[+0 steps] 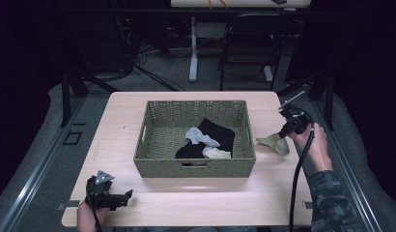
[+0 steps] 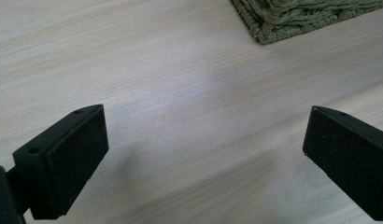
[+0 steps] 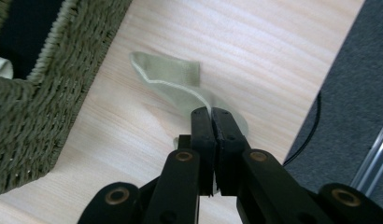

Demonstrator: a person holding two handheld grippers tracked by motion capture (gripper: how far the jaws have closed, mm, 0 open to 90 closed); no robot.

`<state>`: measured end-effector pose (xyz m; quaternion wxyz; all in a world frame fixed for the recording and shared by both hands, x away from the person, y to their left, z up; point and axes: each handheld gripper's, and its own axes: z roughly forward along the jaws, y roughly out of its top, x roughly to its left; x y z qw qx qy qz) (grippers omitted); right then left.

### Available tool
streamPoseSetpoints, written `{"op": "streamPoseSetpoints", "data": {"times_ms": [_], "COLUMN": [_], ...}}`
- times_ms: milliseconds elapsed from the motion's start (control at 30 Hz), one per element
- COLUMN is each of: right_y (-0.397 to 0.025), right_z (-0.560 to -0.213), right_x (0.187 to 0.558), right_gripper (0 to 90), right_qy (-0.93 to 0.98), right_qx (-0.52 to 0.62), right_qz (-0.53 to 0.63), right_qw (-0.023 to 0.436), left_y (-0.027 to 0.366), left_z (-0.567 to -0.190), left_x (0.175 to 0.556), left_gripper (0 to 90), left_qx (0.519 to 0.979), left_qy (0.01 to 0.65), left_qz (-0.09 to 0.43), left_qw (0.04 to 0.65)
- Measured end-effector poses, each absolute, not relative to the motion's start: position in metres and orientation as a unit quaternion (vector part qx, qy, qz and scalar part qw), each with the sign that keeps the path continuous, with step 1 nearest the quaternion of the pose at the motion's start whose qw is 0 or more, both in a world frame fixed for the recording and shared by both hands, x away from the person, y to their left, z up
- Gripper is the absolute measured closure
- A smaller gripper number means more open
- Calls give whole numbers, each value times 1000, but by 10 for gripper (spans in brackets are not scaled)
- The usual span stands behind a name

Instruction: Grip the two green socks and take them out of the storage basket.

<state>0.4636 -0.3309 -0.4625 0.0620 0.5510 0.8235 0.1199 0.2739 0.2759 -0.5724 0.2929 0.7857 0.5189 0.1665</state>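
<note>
Pinching sock (image 3: 173,84) in right tool (image 3: 211,112)

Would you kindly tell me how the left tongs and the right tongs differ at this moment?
The left tongs stand wide open and hold nothing; the right tongs are shut on the beige sock. The left tongs sit near the table's front edge, the right tongs beside the basket. Both are black and hand-held.
</note>
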Motion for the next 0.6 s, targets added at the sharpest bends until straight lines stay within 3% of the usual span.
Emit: {"op": "streamPoseSetpoints", "data": {"times_ms": [233, 600], "right_y": [-329, -317], "right_z": [-472, -437], "right_x": [465, 458], "right_gripper": [847, 559], "right_qy": [821, 839], "right_qx": [556, 525], "right_qz": [122, 131], "right_qw": [50, 60], "left_y": [276, 276], "left_z": [-573, -572], "left_x": [274, 274], "left_gripper": [1, 1], "left_qx": [786, 786], "left_qy": [519, 519], "left_qz": [165, 166], "left_qw": [294, 293]}}
